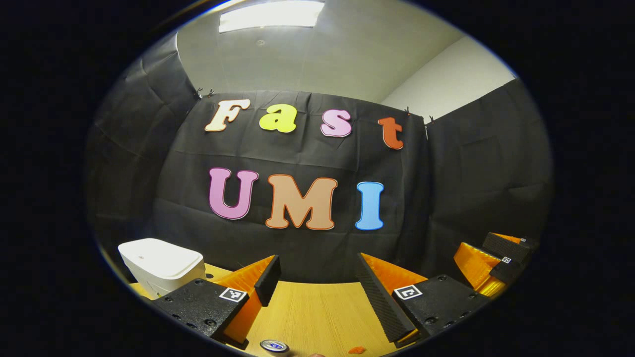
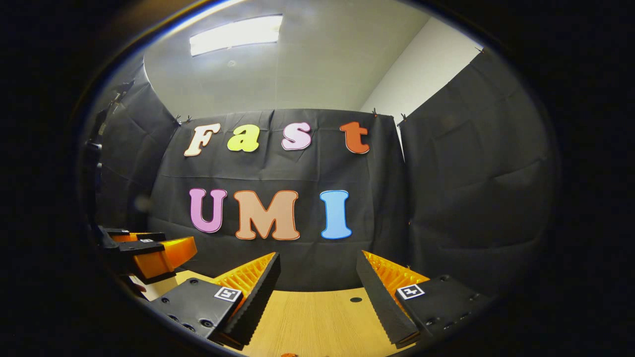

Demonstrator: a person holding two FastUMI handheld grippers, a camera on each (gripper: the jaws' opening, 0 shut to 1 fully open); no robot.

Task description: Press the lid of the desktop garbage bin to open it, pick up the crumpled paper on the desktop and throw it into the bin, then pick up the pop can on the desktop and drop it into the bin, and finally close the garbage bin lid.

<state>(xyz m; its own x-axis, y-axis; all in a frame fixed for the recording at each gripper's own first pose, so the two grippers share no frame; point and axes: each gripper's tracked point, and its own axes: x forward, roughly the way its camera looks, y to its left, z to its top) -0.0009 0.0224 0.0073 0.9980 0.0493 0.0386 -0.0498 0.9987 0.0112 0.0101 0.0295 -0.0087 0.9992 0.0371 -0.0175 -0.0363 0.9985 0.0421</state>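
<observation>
A white bin (image 1: pixel 161 265), lid down, stands at the counter's (image 1: pixel 317 307) far left, left of the left claw (image 1: pixel 317 282), whose jaws stand apart and empty. The top of a can (image 1: pixel 274 345) shows at the near edge below it. To the right, the right claw (image 2: pixel 317 287) also hangs open, holding nothing. With both claws raised, a hurried press could skid the light bin instead of popping the lid.

I'm seeing a pale wood-grain desktop (image 1: pixel 317 317), smooth with a soft sheen. The garbage bin (image 1: pixel 161 265) looks like smooth, slightly glossy plastic. The pop can (image 1: pixel 274 346) shows a shiny metal top. The booth wall (image 2: pixel 446 198) is matt, creased cloth.
</observation>
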